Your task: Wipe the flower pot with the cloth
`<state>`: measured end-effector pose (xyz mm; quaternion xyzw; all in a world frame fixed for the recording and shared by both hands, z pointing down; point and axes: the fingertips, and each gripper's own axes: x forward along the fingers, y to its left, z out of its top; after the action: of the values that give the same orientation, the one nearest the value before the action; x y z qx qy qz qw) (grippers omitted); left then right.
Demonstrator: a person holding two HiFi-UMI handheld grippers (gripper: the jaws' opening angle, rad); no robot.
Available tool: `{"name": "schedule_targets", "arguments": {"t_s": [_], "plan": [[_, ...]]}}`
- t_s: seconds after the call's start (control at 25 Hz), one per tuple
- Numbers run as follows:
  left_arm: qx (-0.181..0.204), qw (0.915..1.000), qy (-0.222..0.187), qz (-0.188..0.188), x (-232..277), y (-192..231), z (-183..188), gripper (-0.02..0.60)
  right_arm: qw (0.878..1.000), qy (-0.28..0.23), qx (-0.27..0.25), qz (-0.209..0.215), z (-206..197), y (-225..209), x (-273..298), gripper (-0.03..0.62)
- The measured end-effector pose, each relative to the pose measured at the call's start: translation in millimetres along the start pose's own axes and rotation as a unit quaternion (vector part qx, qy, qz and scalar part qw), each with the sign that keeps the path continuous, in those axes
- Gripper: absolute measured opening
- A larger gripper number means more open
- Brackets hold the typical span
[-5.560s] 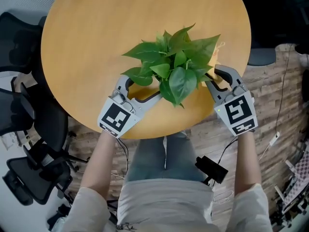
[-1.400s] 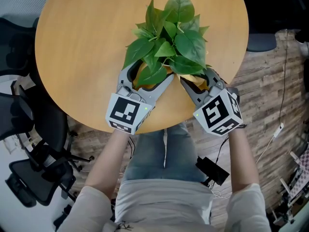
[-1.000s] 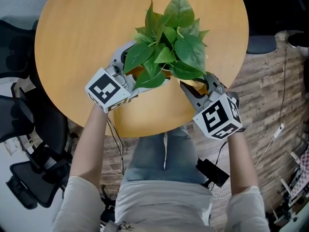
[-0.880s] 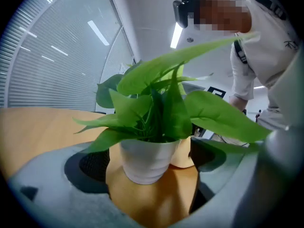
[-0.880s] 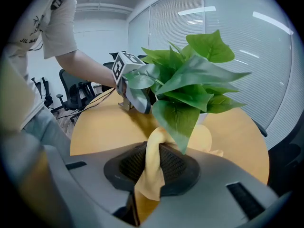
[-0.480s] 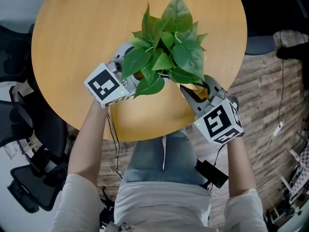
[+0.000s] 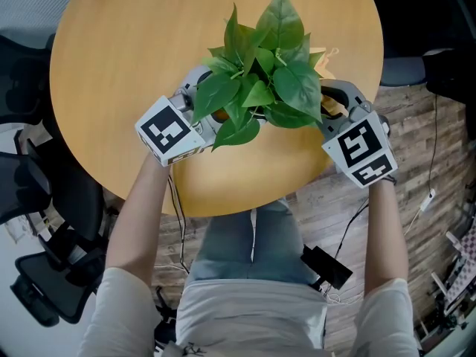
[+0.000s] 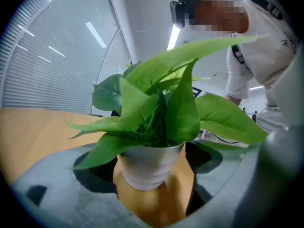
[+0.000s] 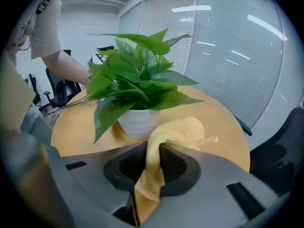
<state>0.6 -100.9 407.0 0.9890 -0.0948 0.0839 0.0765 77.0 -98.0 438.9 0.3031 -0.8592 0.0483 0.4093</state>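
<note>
A leafy green plant [image 7: 264, 73] grows in a white ribbed flower pot [image 8: 148, 164] on the round wooden table [image 7: 126, 43]. My left gripper [image 8: 151, 186] reaches in level from the pot's left. The pot sits between its wide-set jaws, with the pads against its sides. My right gripper [image 9: 152, 161] is shut on a yellow cloth [image 9: 183, 128]. The cloth bunches out past the jaws, close to the pot's right side, and I cannot tell if it touches. In the head view the right gripper [image 7: 326, 104] is at the plant's right, and leaves hide the pot.
The table's near edge [image 7: 245, 203] runs just below both grippers. Black office chairs [image 7: 30, 177] stand at the left on the floor. A cable and a small black device [image 7: 325, 262] lie on the wood floor by the person's legs.
The left gripper moved from the pot's front to its left side and narrowed around it. The right gripper carried the cloth from the pot's front round to its right side.
</note>
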Motion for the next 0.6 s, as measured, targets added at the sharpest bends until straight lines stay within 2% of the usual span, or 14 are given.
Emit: {"name": "schedule_targets", "arguments": {"t_s": [0.32, 0.6], "plan": [[0.002, 0.9999, 0.005, 0.015, 1, 1, -1, 0.460, 0.997, 0.010, -0.070, -0.003, 24, 2, 16, 0.063], [0.001, 0.9995, 0.005, 0.030, 0, 2, -3, 0.460, 0.997, 0.014, -0.076, -0.003, 22, 10, 14, 0.063]]}}
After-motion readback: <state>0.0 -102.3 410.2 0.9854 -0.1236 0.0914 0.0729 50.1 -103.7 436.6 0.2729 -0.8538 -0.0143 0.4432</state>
